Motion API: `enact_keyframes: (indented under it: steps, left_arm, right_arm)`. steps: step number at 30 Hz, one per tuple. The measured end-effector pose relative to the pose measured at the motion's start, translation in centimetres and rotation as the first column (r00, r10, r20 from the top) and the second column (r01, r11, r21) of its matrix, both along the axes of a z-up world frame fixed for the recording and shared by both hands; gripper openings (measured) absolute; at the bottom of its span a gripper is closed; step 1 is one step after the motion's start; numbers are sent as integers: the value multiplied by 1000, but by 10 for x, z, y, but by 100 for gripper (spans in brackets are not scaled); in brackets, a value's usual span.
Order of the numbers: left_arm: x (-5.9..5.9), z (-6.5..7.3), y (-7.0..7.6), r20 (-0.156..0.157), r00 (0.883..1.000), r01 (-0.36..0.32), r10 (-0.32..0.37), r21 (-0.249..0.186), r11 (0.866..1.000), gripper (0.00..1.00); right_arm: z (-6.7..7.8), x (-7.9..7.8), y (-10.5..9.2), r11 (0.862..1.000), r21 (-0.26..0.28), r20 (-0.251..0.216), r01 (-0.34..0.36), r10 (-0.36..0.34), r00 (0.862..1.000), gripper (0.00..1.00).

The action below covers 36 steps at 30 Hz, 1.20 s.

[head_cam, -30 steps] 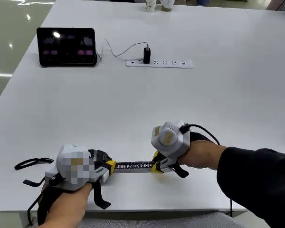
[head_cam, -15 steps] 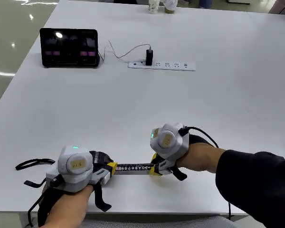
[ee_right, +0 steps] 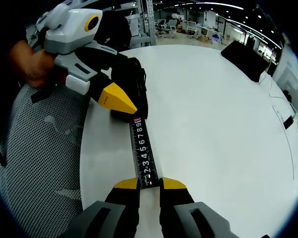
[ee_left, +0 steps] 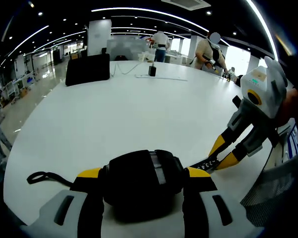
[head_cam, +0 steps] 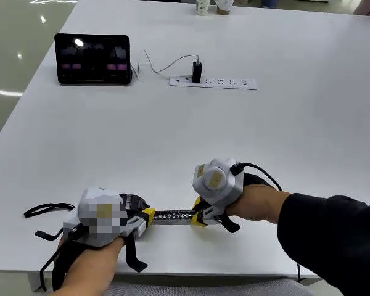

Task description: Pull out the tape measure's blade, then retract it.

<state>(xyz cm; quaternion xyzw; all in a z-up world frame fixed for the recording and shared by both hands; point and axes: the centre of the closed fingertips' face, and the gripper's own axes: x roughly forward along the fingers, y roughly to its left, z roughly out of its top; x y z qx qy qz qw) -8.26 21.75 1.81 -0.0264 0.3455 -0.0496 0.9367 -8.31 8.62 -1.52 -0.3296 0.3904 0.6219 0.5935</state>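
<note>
At the near edge of the table (head_cam: pixel 172 142), our left gripper (ee_left: pixel 145 173) clamps the tape measure (ee_left: pixel 139 191) as an anchor. Our right gripper (ee_right: pixel 150 184) pinches the tip of the blade (ee_right: pixel 140 148), which holds the short drawn span taut.

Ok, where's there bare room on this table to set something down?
The broad middle of the table, from the right gripper up to the tablet and power strip, is bare, as is the far right side. The near edge is crowded: left gripper, tape measure, stretched blade, strap.

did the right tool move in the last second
Yes: gripping the blade, the right tool slid left toward the tape measure, judged against the power strip.
</note>
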Motion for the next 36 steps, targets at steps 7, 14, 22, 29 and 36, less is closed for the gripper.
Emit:
enact_keyframes:
  steps: [7,14,22,29,36]
  left_arm:
    - [0,0,0,-2,1000,0,0,-2,1000,59]
    - [0,0,0,-1,1000,1,-1,-5,1000,59]
    - [0,0,1,-2,1000,3,-3,-11,1000,59]
    - [0,0,1,-2,1000,8,-8,-15,1000,59]
    - [-1,0,1,-1,1000,13,-13,-17,1000,59]
  right_arm:
    - [0,-1,5,1000,4,1,-2,2,1000,12]
    - [0,-3,8,1000,0,5,-2,2,1000,12]
    - [1,-4,12,1000,16,-6,11,-11,1000,12]
    - [1,-6,18,1000,27,-10,11,-11,1000,12]
    - [1,-8,24,999,40,-12,13,-13,1000,12]
